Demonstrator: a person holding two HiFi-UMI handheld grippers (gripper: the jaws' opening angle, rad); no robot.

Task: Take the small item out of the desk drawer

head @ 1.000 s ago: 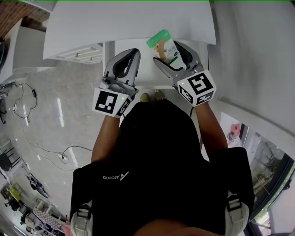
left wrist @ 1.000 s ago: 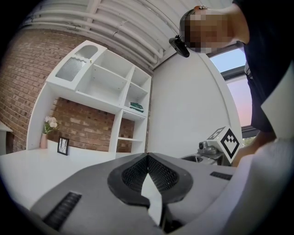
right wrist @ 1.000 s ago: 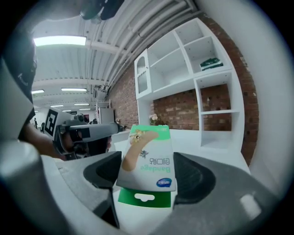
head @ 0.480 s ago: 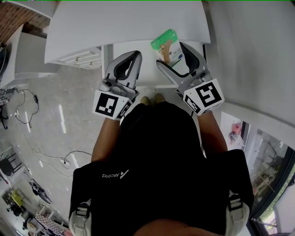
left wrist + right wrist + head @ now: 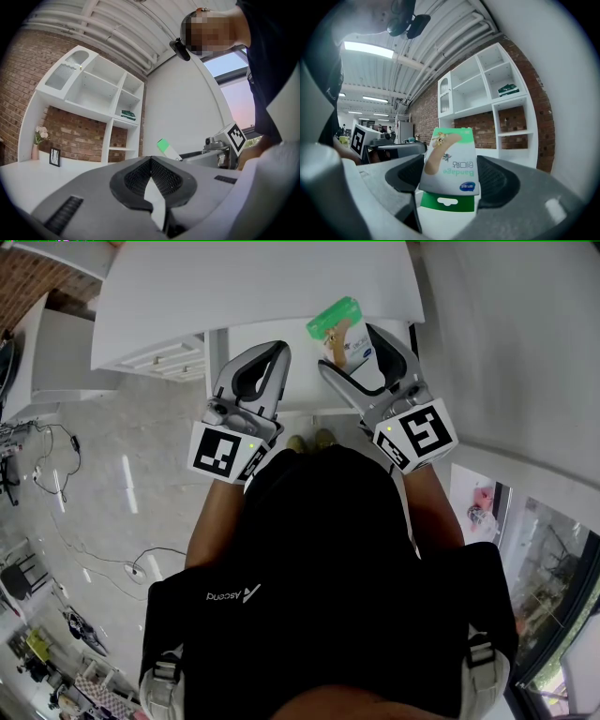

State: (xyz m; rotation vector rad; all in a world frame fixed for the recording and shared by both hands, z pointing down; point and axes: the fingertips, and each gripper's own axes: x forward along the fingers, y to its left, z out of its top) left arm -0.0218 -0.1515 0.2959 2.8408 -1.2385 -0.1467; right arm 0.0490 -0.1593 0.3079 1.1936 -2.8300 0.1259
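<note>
A small bandage box (image 5: 340,332), white with a green end, is pinched in my right gripper (image 5: 356,345), which is shut on it above the open white desk drawer (image 5: 302,381). In the right gripper view the box (image 5: 452,164) stands between the dark pads with its green hang tab toward the camera. My left gripper (image 5: 274,354) hovers over the drawer's left side, jaws shut with nothing between them; in the left gripper view its pads (image 5: 140,176) meet at the tip. From there I see the box's green end (image 5: 164,145) and the right gripper's marker cube (image 5: 236,136).
The white desk top (image 5: 253,282) lies beyond the drawer. A low white drawer unit (image 5: 159,354) stands to the left. Cables (image 5: 56,442) trail over the grey floor. The person's shoes (image 5: 309,439) are under the drawer's front. White shelves (image 5: 501,93) hang on a brick wall.
My right gripper has shifted slightly to the right with the bandage box still in it. The left gripper has barely moved.
</note>
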